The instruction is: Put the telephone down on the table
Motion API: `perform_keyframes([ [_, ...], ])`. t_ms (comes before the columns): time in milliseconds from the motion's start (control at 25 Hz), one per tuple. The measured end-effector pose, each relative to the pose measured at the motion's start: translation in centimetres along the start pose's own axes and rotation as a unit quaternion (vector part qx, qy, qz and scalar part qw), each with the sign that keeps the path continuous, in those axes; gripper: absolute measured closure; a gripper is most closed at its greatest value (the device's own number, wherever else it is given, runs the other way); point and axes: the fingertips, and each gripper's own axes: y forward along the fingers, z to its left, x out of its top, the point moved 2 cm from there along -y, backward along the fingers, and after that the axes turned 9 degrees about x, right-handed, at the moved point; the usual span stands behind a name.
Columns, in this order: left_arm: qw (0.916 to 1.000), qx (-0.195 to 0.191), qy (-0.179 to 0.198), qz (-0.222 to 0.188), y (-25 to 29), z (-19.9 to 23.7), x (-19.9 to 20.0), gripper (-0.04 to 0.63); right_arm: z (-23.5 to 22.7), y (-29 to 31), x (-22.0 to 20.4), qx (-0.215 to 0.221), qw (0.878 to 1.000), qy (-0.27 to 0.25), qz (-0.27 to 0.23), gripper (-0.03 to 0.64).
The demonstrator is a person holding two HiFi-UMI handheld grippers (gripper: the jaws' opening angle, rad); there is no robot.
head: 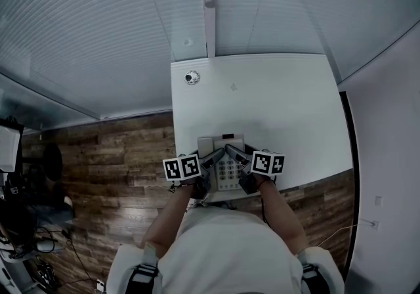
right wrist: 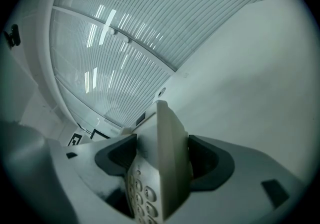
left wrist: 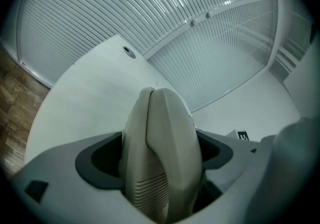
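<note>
Beige plastic telephone, grey keypad, handset cradled, at the near edge of the white table, my left gripper and right gripper both clamped on it.

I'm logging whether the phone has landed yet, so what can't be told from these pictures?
Whether the telephone touches the table or hangs just above it: in the head view its own body hides its underside, and the gripper views show only its clamped sides.
Print on its display: head view, too small.
What the small round thing at the table's far side is: head view, too small.
</note>
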Motion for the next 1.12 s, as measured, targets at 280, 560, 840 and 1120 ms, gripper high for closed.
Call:
perform_keyframes([
  [280,0.9998,0.013,-0.008,-0.01,-0.7,0.1,0.1,0.164,-0.1,0.0,-0.1,-0.01,1.0,0.003,0.006,0.29],
  [560,0.9997,0.007,-0.011,-0.022,-1.8,0.0,0.4,0.164,-0.3,-0.2,-0.2,-0.023,1.0,-0.005,0.002,0.29],
  [840,0.9992,0.013,-0.012,-0.035,-2.3,0.1,0.0,0.164,-0.3,-0.4,-0.2,-0.06,0.998,-0.034,0.005,0.291],
  [1120,0.9986,0.017,-0.015,-0.048,-3.3,-0.1,-0.9,0.166,0.5,-1.9,-0.5,-0.07,0.996,-0.058,-0.011,0.293],
])
